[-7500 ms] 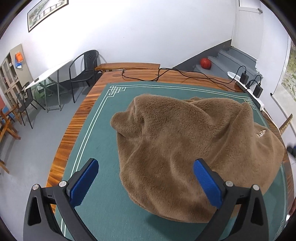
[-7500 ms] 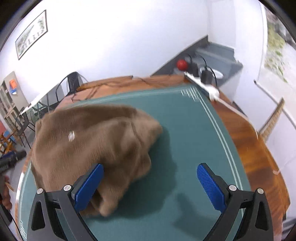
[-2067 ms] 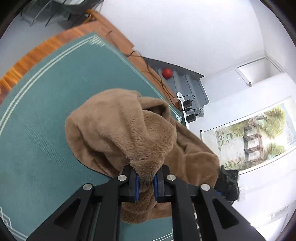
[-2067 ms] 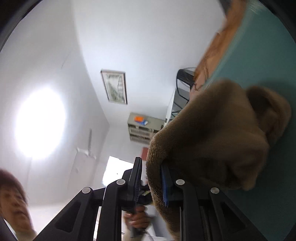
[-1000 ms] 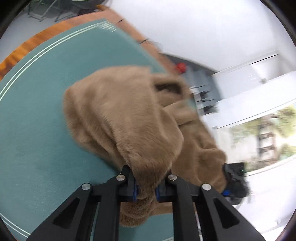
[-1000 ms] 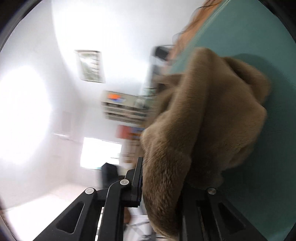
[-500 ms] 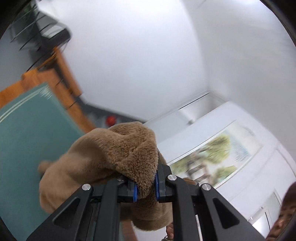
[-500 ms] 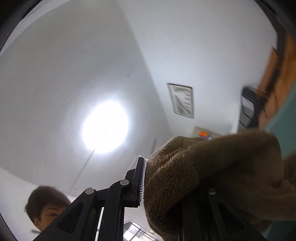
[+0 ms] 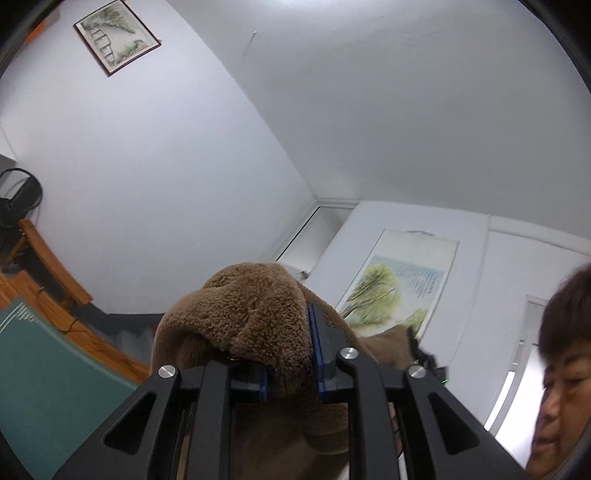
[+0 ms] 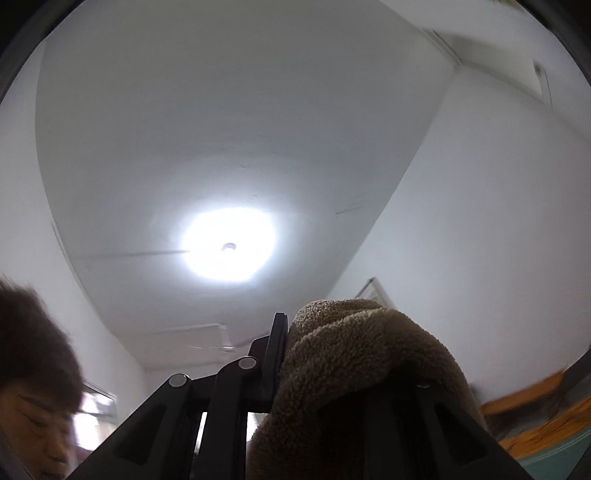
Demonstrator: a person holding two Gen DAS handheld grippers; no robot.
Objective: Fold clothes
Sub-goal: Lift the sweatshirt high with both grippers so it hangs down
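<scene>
- Brown fleece (image 9: 255, 314), thick and nubbly, bunches between the blue pads (image 9: 314, 345) of the left gripper (image 9: 290, 369), whose jaws are clamped on a fold of it.
- From that pinch the fleece hangs down in front of the left wrist camera, lifted above the table (image 9: 110, 356); where its lower part ends cannot be seen.
- Green mat (image 9: 40, 376) with a pale line border covers the table's near corner at lower left of the left view, its wooden edge running beside it.
- Both cameras tilt upward: white walls and ceiling fill most of each frame.
- A framed picture (image 9: 117, 36) hangs high on the far wall; a scroll painting (image 9: 399, 291) of trees hangs on the wall to the right.
- A black chair (image 9: 16, 199) and a wooden bench (image 9: 51, 266) stand at the left edge.
- The right gripper (image 10: 325, 369) grasps another fold of the fleece (image 10: 362, 354); cloth drapes over and hides one finger, while the other finger (image 10: 275, 354) presses against its side.
- A ceiling lamp (image 10: 229, 245) glares above the right gripper.
- The person's head (image 9: 565, 354) shows at the edge of both views, close beside the raised cloth.
- A strip of the table (image 10: 535, 435) and mat shows blurred at lower right of the right view.
</scene>
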